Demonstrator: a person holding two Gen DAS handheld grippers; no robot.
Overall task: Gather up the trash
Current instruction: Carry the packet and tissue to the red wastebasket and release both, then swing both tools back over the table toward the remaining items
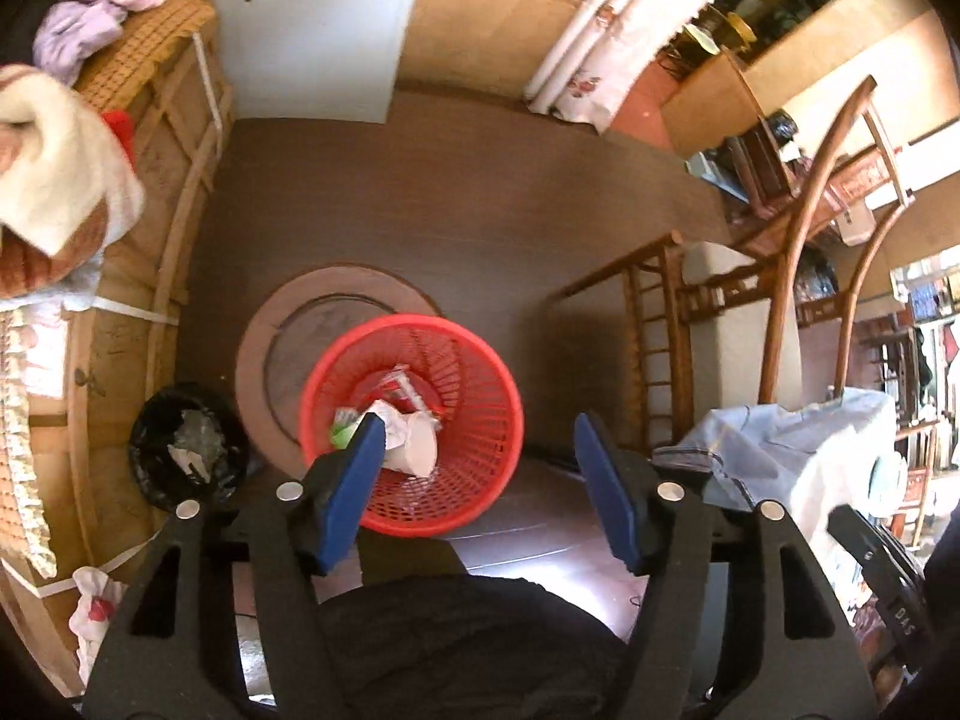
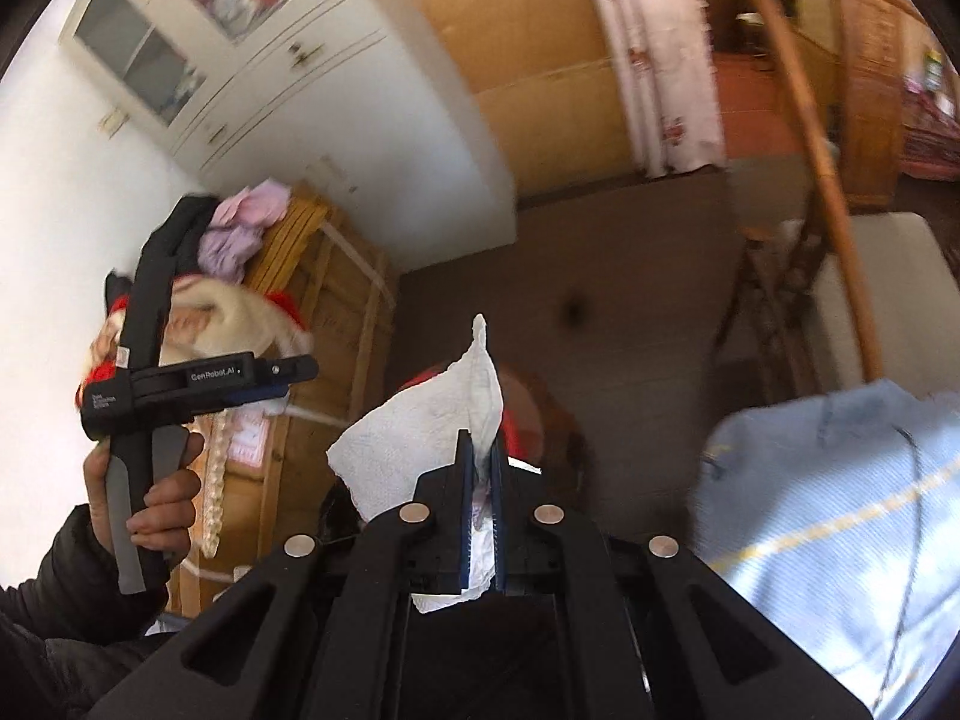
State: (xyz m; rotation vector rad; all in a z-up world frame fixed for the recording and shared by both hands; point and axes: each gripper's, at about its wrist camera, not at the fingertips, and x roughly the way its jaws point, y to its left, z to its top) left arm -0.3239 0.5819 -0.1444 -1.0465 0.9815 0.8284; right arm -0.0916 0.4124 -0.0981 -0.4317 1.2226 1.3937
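Observation:
A red mesh basket (image 1: 480,420) stands on the dark floor below my left gripper (image 1: 477,441), with white paper and a green scrap of trash (image 1: 414,438) inside. My left gripper is open and empty, its blue pads high over the basket's near rim. My right gripper (image 2: 480,450) is shut on a white paper towel (image 2: 420,438), which sticks up and to the left of the pads. The red basket (image 2: 519,420) shows only partly behind the towel in the right wrist view. The left gripper, held in a hand, also shows there (image 2: 282,381).
A black bin (image 1: 189,447) with trash stands left of the red basket. A round wooden board (image 1: 258,348) lies on the floor behind them. Wooden crates with clothes (image 1: 90,180) are on the left, wooden chairs (image 1: 810,252) and a light blue cloth (image 1: 798,456) on the right.

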